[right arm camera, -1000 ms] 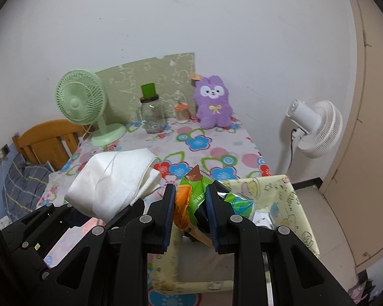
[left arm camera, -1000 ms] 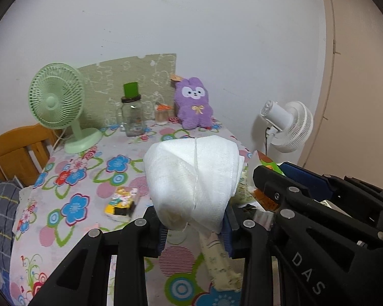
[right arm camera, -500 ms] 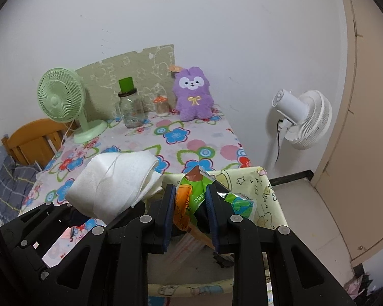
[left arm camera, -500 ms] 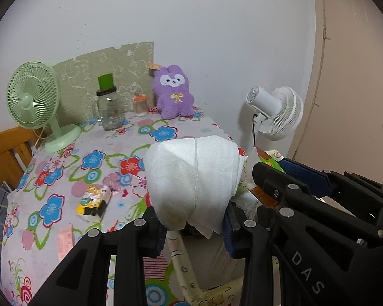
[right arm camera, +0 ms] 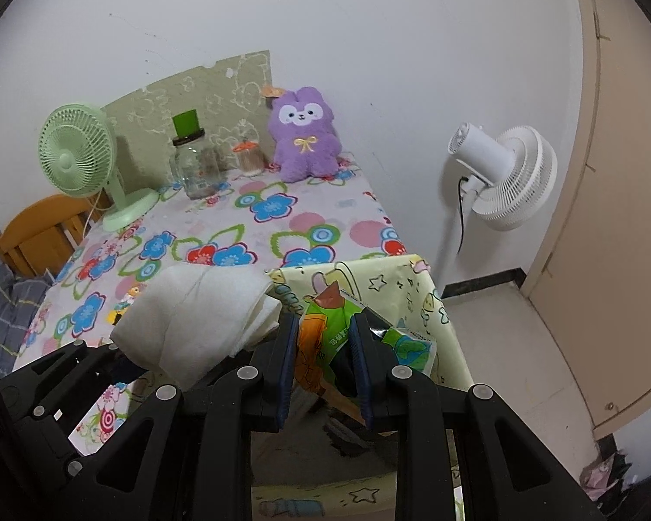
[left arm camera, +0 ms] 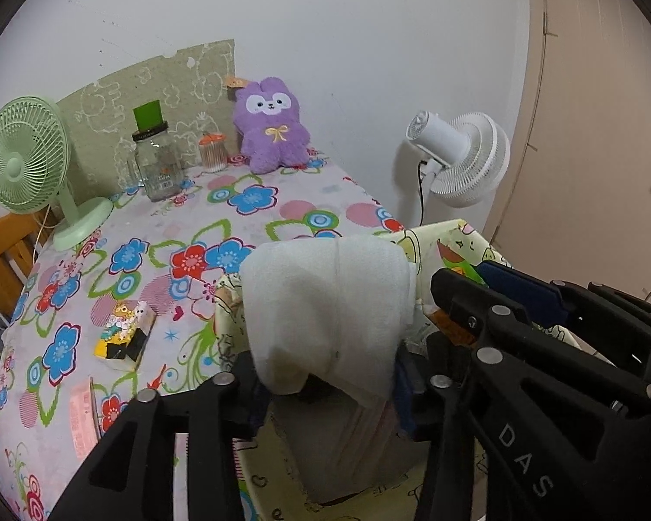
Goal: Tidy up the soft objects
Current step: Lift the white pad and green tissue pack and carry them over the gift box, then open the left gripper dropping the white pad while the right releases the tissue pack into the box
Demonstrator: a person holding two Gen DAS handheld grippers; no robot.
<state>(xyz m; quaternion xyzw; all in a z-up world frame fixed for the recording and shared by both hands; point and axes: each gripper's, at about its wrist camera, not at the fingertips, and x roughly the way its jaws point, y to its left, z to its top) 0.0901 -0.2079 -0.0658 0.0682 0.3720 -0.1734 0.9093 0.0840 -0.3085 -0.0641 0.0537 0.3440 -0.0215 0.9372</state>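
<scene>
We held both tools over the open yellow bin (right arm camera: 425, 304) at the near right corner of the counter (left arm camera: 260, 199). The left tool (left arm camera: 325, 386) was spreading its jaws around the white cloth (left arm camera: 330, 304), which sat between them, straight above the bin's mouth. The right tool (right arm camera: 323, 364), just right of it, pinched a green snack packet (right arm camera: 330, 325), also above the bin.

White folded cloth (left arm camera: 325, 308) between opening jaws, above yellow patterned bin (left arm camera: 455, 239)
</scene>
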